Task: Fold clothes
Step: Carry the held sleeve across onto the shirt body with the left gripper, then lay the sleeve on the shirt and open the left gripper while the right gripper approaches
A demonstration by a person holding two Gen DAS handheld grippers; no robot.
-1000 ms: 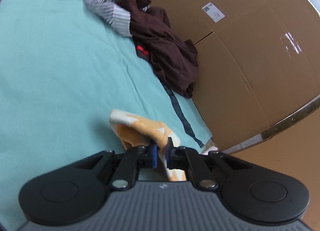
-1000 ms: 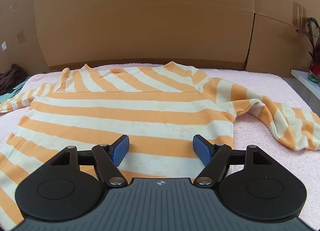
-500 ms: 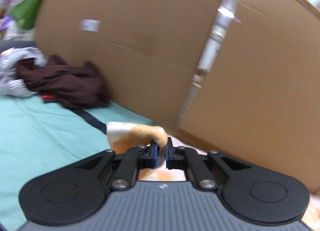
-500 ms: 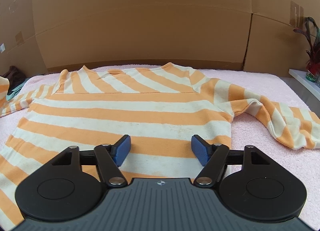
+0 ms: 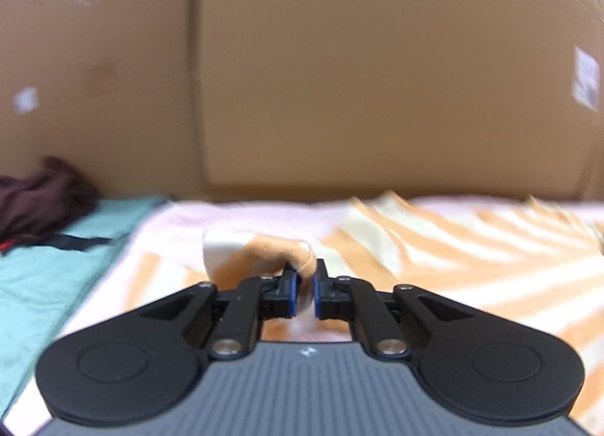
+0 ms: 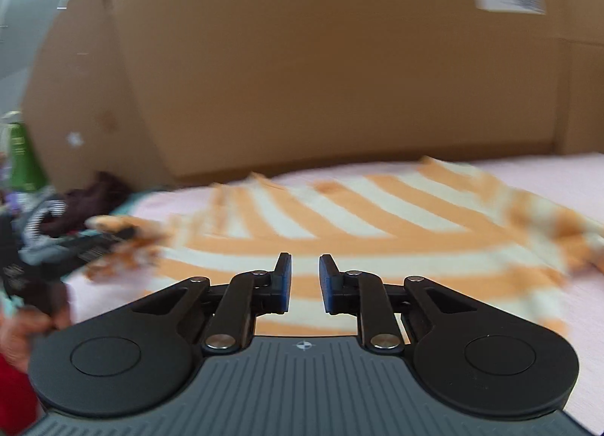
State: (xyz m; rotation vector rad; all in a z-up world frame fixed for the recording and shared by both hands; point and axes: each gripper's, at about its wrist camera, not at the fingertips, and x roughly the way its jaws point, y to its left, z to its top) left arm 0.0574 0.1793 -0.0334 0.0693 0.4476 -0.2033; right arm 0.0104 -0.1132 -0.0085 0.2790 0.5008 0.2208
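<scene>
Left wrist view: the left gripper [image 5: 304, 287] has its jaws pinched on one orange-and-cream cuff [image 5: 260, 253] of the single striped sweater [image 5: 445, 258], the sleeve end bunched just ahead of and left of the jaws. Past them the sweater's body lies spread to the right on one pink towel [image 5: 177, 224]; further left lies one teal cloth [image 5: 41, 277], and on it one dark maroon garment [image 5: 37, 198]. A wall of cardboard boxes [image 5: 339, 77] closes the back. In the right wrist view, the right gripper [image 6: 305, 277] hangs over the sweater's lower body with its jaws narrowly apart and nothing between them. The left gripper shows blurred at far left.
</scene>
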